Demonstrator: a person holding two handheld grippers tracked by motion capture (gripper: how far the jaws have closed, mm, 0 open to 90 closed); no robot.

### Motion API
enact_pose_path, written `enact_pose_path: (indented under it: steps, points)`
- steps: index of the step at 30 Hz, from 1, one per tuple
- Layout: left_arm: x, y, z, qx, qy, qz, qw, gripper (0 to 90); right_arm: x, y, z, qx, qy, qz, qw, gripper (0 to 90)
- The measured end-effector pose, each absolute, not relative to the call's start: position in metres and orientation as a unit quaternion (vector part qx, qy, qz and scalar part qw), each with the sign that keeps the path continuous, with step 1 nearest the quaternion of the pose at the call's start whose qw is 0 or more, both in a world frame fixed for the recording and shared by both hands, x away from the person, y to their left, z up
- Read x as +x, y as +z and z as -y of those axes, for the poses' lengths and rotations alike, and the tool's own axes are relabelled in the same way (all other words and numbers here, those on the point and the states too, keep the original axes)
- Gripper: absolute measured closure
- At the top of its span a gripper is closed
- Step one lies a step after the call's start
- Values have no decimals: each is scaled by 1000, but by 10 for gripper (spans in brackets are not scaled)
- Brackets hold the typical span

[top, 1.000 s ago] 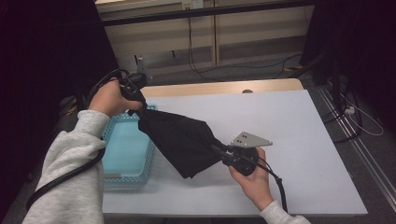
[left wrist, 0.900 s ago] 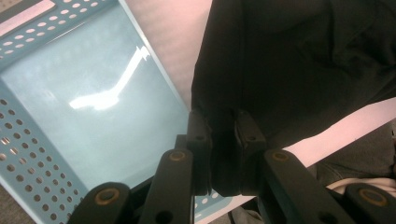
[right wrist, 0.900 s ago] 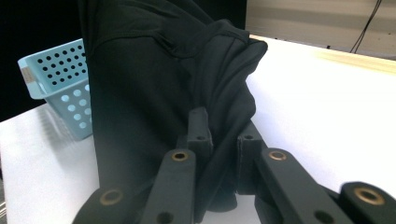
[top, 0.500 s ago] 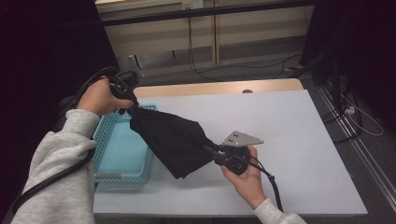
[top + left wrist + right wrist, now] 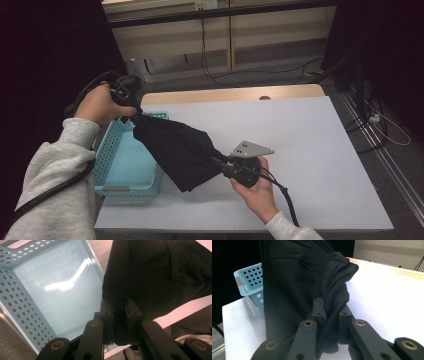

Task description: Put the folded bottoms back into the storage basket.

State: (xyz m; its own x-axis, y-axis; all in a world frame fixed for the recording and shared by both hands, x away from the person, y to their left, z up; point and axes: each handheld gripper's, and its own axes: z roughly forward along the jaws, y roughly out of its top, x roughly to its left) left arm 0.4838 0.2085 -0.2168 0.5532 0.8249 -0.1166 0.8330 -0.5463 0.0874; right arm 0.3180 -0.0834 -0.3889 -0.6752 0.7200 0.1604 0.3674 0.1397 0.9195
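Black cloth (image 5: 177,150): stretched between both grippers, hanging over the basket's right rim and the table beside it.
Left gripper (image 5: 119,315): jaws clamped on a cloth fold, above the basket's far end.
Right gripper (image 5: 331,316): jaws pinching the cloth's other end, right of the basket.
Basket (image 5: 117,165): light blue plastic, on the white table (image 5: 310,150).

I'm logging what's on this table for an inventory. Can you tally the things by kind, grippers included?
Black cloth garment: 1
Light blue perforated basket: 1
Handheld grippers: 2, left gripper and right gripper, both clamped on the garment
Total: 4
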Motion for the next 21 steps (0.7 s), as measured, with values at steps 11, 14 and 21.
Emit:
enact_pose_path:
  steps: [11,14,21]
  points:
    - [488,-212,-214,876,-25,-476,67,796,321,-386,79,365,547,-736,160,815]
    - [487,-208,-218,873,-24,-482,69,796,322,-386,75,362,549,-736,158,814]
    - [487,-196,-229,870,-19,-488,66,797,325,-381,63,353,557,-737,151,814]
